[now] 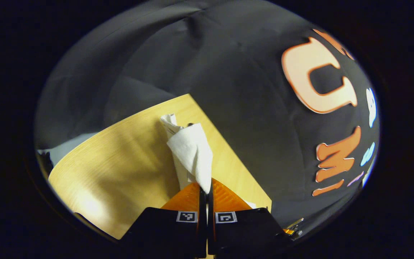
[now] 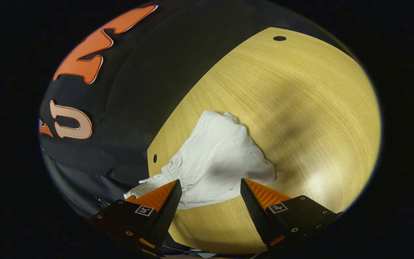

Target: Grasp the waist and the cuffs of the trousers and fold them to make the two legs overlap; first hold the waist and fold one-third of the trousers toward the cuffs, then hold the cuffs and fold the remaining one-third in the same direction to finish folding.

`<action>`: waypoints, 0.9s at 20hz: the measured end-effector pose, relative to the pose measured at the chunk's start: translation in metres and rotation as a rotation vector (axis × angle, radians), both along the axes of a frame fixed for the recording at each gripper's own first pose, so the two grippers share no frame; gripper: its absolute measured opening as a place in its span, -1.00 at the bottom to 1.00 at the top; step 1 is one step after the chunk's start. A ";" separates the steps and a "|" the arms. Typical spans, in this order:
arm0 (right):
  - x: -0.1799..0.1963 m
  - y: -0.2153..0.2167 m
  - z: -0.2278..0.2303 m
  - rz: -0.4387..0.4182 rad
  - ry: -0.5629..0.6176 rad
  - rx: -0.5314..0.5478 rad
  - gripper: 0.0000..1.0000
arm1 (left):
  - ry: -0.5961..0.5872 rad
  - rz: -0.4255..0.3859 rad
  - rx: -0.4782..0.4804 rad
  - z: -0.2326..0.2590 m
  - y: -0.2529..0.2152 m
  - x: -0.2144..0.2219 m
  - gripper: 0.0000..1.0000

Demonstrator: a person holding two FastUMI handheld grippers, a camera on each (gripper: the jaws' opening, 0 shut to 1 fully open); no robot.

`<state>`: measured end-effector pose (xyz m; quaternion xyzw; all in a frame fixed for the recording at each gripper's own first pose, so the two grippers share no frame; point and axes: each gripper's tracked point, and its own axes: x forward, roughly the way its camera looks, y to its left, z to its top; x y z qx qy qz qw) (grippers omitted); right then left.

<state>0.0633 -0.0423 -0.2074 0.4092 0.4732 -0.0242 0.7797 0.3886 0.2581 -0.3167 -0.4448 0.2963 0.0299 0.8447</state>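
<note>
Left gripper (image 1: 207, 187) pinches one white trousers (image 1: 192, 151); right gripper (image 2: 210, 189) gapes wide above table (image 2: 300, 108).

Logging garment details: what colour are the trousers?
Plain white trousers, clearest in the right gripper view.

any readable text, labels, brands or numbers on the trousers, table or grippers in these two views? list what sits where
No readable words, brands or numbers.
White trousers: no print or tag visible.
Wooden table: bare, just two small dark holes.
Left gripper, shut on the trousers: two square black-and-white coded markers on its body, patterns and not text.
Right gripper, open: one such marker on each finger mount, also patterns and not text.
</note>
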 end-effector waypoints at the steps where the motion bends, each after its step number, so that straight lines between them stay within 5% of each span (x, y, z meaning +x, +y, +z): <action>1: -0.001 -0.005 0.001 0.000 -0.003 0.005 0.96 | -0.023 -0.018 0.011 0.014 -0.013 0.005 -0.91; 10: -0.027 -0.100 0.003 -0.018 -0.031 -0.078 0.97 | -0.092 -0.269 0.117 0.049 -0.176 0.037 -0.92; 18: -0.068 -0.166 -0.007 -0.104 -0.006 -0.077 0.96 | 0.050 -0.528 0.180 -0.036 -0.337 0.025 -0.91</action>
